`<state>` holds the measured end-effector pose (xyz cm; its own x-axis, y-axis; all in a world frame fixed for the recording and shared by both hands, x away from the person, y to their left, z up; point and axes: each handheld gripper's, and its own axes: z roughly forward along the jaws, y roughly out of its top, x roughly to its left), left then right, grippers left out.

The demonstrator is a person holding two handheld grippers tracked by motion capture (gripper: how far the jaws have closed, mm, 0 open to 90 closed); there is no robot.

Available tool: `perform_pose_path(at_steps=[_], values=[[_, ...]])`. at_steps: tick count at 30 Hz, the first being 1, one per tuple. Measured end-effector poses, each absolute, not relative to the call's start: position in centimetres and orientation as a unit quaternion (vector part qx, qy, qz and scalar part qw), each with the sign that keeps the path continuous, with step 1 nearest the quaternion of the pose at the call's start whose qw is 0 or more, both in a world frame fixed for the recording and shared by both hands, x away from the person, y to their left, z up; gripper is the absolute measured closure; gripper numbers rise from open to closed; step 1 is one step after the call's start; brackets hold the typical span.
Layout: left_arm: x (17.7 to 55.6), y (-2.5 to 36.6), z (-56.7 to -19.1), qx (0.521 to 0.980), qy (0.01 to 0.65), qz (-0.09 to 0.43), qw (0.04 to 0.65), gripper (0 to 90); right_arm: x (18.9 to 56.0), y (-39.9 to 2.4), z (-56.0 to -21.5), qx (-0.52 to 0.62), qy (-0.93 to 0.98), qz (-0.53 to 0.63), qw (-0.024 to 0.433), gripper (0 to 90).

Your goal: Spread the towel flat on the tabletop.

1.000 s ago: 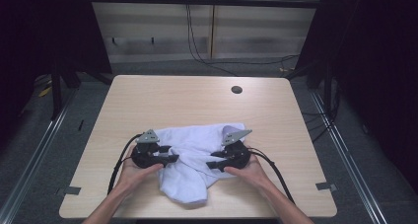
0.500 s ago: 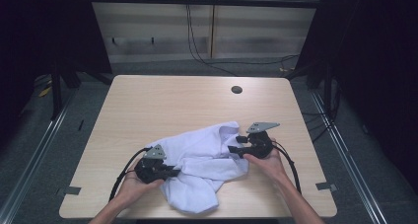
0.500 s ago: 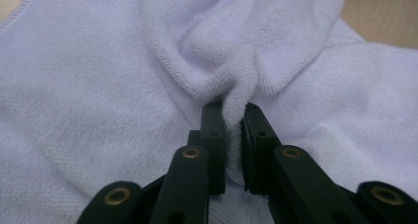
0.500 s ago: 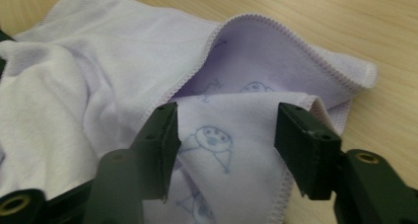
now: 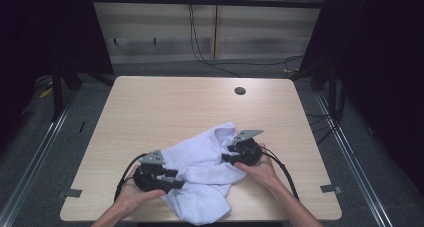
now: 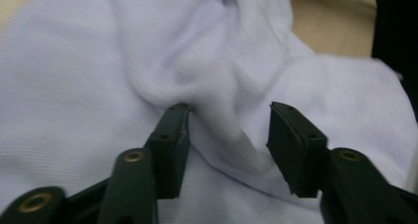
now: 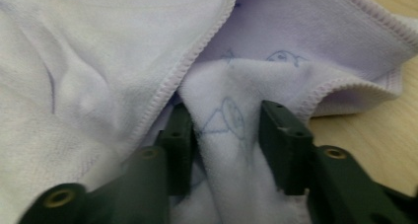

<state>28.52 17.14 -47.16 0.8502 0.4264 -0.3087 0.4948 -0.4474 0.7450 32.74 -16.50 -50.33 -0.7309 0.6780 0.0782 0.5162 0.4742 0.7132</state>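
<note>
two grippers work a crumpled white cloth (image 5: 202,179) that lies on the near half of the wooden table (image 5: 165,107), its lower edge hanging over the near side. since a second ago the right gripper (image 5: 227,157) has carried its part of the cloth away from the person, while the left gripper (image 5: 175,179) has dropped back toward the near-left, so the fabric is drawn out slantwise between them (likely the start of spreading or folding it). the left gripper's jaws have just been opening: in the left gripper view they stand spread, with a soft ridge of cloth (image 6: 222,130) between them and not pinched. the right gripper's jaws have just been closing: in the right gripper view a hemmed fold with faint blue drawings (image 7: 231,120) fills the gap, but whether the pads press on it yet i cannot tell. a dark round hole (image 5: 240,91) sits far off on the table.
</note>
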Motion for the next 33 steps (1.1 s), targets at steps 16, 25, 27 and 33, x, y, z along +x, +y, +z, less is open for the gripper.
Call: perform_pose_path(at_steps=[16, 25, 27, 33], values=[[34.8, 12.7, -49.5, 0.847, 0.297, -0.020, 0.440, 39.3, 33.6, -16.2, -50.5, 0.360, 0.843, 0.392, 0.074, 74.4], [33.7, 12.0, -49.2, 0.864, 0.260, 0.020, 0.430, 83.4, 33.6, -16.6, -50.0, 0.365, 0.840, 0.398, 0.059, 80.7], [33.8, 12.6, -48.8, 0.853, 0.266, 0.011, 0.449, 83.9, 33.6, -17.1, -49.6, 0.375, 0.830, 0.408, 0.060, 83.2], [34.2, 16.5, -46.3, 0.799, 0.301, 0.012, 0.521, 84.1, 33.7, -19.5, -47.9, 0.402, 0.805, 0.430, 0.075, 85.2]])
